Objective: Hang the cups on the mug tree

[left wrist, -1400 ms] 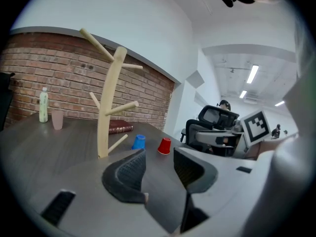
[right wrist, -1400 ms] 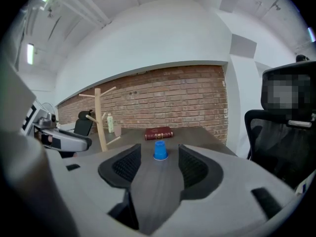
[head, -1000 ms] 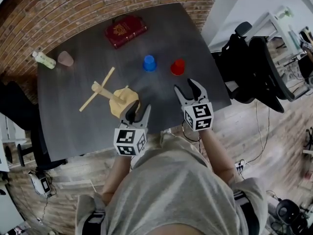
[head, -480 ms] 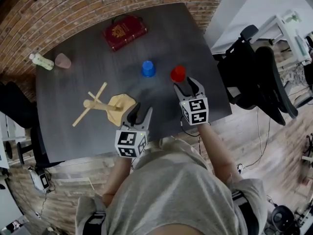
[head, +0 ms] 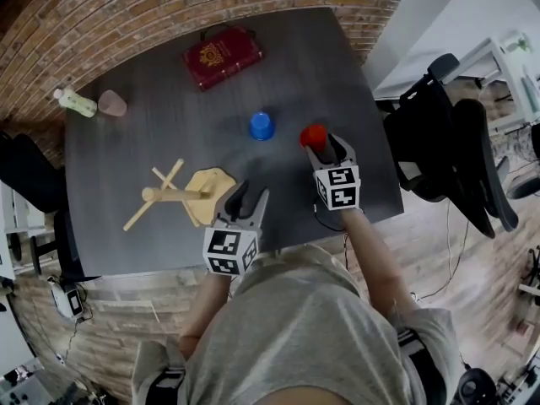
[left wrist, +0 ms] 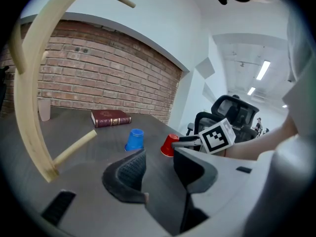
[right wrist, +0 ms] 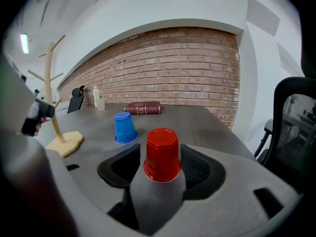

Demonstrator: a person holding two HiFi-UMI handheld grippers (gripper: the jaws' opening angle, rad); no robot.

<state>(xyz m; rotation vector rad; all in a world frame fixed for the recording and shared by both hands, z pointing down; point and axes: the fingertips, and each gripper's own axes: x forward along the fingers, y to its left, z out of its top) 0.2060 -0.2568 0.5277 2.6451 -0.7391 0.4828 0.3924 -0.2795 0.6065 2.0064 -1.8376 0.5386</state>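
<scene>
Right claw [head: 325, 144], jaws spread, straddles the upturned red cup [right wrist: 162, 154] on the tabletop [head: 126, 150]; the left claw [head: 245, 201] hovers released beside the mug tree [head: 173, 195]. An off-centre squeeze could topple the cup.

A red brick wall [head: 126, 15] stands behind the dark worktop [head: 126, 159]; black office chairs [head: 439, 142] stand on wooden floor [head: 439, 226]
</scene>
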